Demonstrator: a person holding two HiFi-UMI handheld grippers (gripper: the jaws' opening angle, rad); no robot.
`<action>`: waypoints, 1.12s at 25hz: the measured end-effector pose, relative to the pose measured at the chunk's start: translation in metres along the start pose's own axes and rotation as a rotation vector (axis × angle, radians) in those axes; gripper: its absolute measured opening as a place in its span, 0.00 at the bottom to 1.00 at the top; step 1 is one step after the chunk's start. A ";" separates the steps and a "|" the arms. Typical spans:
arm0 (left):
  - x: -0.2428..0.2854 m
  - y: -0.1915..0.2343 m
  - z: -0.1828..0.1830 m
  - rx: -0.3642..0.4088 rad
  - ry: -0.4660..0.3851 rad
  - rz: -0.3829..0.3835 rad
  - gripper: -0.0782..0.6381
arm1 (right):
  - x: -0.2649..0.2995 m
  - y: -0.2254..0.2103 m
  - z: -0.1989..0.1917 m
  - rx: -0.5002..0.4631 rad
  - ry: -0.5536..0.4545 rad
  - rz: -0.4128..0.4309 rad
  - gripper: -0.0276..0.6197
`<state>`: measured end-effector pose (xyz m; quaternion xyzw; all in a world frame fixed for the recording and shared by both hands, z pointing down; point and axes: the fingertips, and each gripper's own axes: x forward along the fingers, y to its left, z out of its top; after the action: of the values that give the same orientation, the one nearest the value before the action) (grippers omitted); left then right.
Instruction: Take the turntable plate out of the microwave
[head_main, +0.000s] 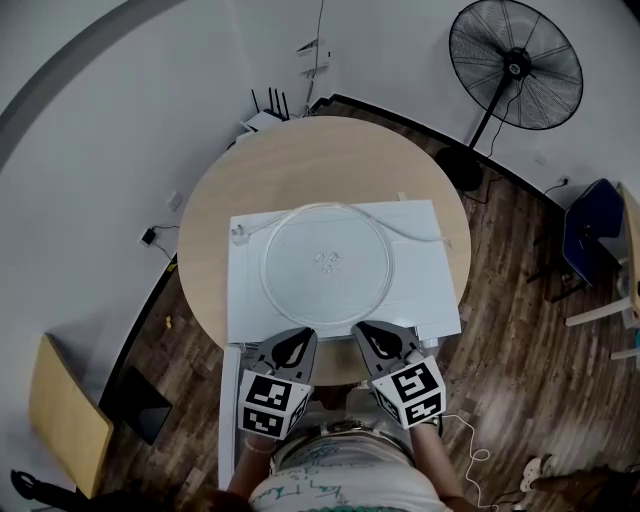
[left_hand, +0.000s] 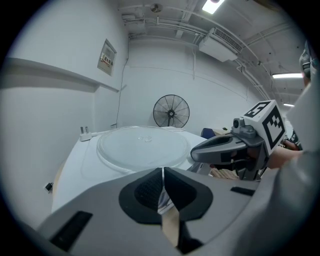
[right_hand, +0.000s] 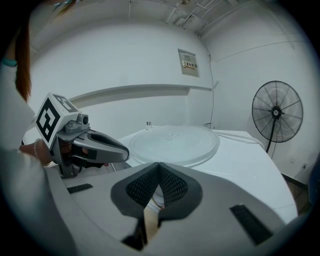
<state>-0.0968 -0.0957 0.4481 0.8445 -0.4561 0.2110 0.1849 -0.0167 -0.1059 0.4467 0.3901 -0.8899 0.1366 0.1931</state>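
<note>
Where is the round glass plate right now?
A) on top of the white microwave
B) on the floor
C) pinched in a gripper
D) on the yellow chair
A: the glass plate lies flat on top of the white microwave, and the left gripper and right gripper are both shut with nothing in them.

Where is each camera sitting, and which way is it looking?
Head view: on the person's head, facing steeply down at the glass plate atop the microwave on a round table; left gripper, right gripper, both shut, and shirt show.
Left gripper view: on the left gripper, facing along its closed jaws across the plate toward the fan; right gripper shows at right.
Right gripper view: on the right gripper, facing across the plate; left gripper shows at left.
Both gripper views share plate, fan, and the other gripper.
</note>
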 end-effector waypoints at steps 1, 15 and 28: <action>-0.001 0.000 0.000 -0.005 -0.003 0.002 0.14 | -0.001 0.000 0.002 0.000 -0.006 0.004 0.03; -0.016 -0.002 0.026 0.008 -0.174 0.111 0.14 | -0.017 -0.011 0.029 -0.140 -0.142 0.046 0.03; -0.011 -0.034 0.054 0.070 -0.262 0.146 0.14 | -0.030 -0.013 0.059 -0.154 -0.261 0.172 0.03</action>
<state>-0.0633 -0.0984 0.3927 0.8354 -0.5289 0.1273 0.0785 -0.0021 -0.1186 0.3819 0.3111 -0.9453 0.0322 0.0931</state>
